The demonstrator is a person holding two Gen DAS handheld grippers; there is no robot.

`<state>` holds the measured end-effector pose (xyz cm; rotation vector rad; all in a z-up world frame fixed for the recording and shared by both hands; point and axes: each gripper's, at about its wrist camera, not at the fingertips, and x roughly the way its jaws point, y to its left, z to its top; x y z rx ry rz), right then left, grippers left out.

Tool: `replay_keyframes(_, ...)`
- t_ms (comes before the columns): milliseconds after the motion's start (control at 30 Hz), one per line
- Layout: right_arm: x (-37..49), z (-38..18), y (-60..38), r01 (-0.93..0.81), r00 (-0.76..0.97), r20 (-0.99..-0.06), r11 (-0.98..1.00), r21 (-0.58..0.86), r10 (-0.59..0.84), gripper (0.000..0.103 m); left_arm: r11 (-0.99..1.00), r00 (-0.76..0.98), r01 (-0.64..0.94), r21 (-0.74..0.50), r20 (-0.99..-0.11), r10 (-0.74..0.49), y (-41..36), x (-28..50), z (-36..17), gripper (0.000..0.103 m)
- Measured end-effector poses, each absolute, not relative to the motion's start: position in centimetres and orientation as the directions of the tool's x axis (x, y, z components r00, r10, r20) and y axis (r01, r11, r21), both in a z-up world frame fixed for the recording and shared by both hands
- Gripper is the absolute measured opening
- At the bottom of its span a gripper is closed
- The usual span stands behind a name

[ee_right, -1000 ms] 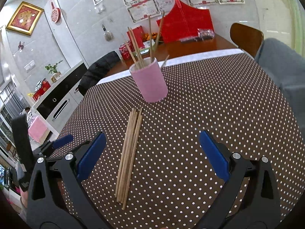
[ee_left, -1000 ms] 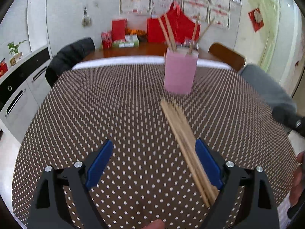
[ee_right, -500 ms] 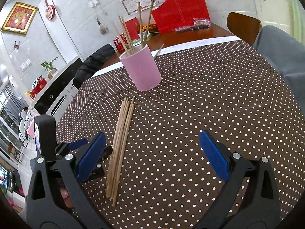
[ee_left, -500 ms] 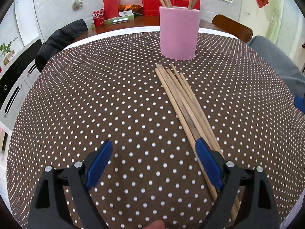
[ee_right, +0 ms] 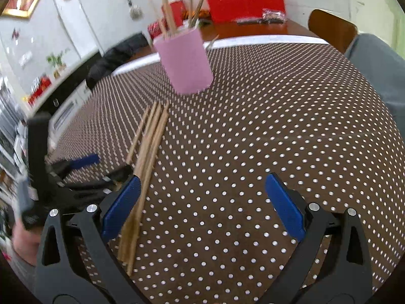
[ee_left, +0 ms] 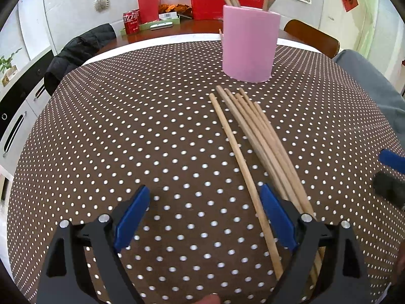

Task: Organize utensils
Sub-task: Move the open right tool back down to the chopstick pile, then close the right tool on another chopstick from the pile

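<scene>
Brown cloth with a regular grid of small white dots covers the table (ee_left: 126, 136), and white tiled walls with framed papers and red folders stand behind it. A pink holder (ee_left: 249, 45), smooth, matte and cylindrical, stands upright at the far side of the cloth; several thin wooden sticks rise from its open top at splayed angles. Loose chopsticks (ee_left: 255, 136), pale round wooden rods that taper slightly, lie flat on the cloth just in front of the holder, bundled side by side with their far tips fanned apart.

The left gripper (ee_left: 205, 217) has black plastic arms with metal rivets and flat blue pads. Its jaws are spread wide and hold nothing; one chopstick runs between them close to the right-hand pad, and the rest pass under that arm.

The right gripper (ee_right: 202, 205) is of the same build, its jaws likewise wide apart and empty. The near ends of the chopsticks lie beside its left-hand pad. The right-wrist view is motion-blurred.
</scene>
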<state>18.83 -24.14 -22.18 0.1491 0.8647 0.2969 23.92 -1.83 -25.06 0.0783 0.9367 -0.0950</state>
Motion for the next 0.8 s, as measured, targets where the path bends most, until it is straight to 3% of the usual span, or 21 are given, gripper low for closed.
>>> replay_keyframes(333,21.6,-24.5,-19.0,-0.271,0.561,-0.8,0.96,0.068,0.215,0.097,0.992,0.6,0.123,-0.007,-0.796,-0.08,-0.3,23.1,-25.3,0.088)
replay_keyframes(667,23.3,-24.9,-17.1,-0.304,0.532,-0.831,0.953,-0.007,0.164,0.096,0.996,0.6,0.092,0.009,-0.799,-0.048,0.0,23.3,-25.4,0.088)
replay_keyframes(800,24.2,-24.7,-18.0,-0.274,0.537,-0.829,0.962,0.003,0.156,0.081,0.993,0.599,0.111,0.026,-0.8,-0.046,-0.1,23.3,-25.4,0.088)
